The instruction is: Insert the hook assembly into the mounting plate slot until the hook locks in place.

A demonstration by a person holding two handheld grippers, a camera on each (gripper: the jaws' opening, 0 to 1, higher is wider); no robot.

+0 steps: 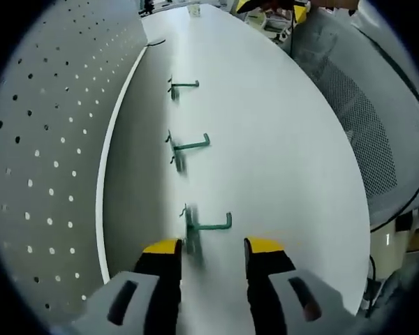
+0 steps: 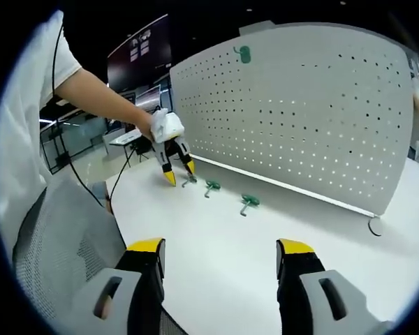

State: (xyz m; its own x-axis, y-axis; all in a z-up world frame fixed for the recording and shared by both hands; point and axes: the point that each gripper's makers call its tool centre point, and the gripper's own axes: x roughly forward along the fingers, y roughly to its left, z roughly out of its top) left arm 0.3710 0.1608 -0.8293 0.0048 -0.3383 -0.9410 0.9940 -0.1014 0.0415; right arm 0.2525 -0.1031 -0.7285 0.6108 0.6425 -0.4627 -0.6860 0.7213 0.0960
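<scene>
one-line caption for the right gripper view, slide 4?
Left gripper reaches open-jawed over the nearest of three green hooks on the white table before the pegboard.

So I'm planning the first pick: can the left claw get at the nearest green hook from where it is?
Probably yes: the left claw is open, with the nearest hook just ahead on bare table.

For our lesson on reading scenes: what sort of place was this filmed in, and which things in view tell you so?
Probably a lab or office test workspace: a white table with a white pegboard standing on it, green hooks laid out in a row, a mesh office chair, and screens in the dark background.
</scene>
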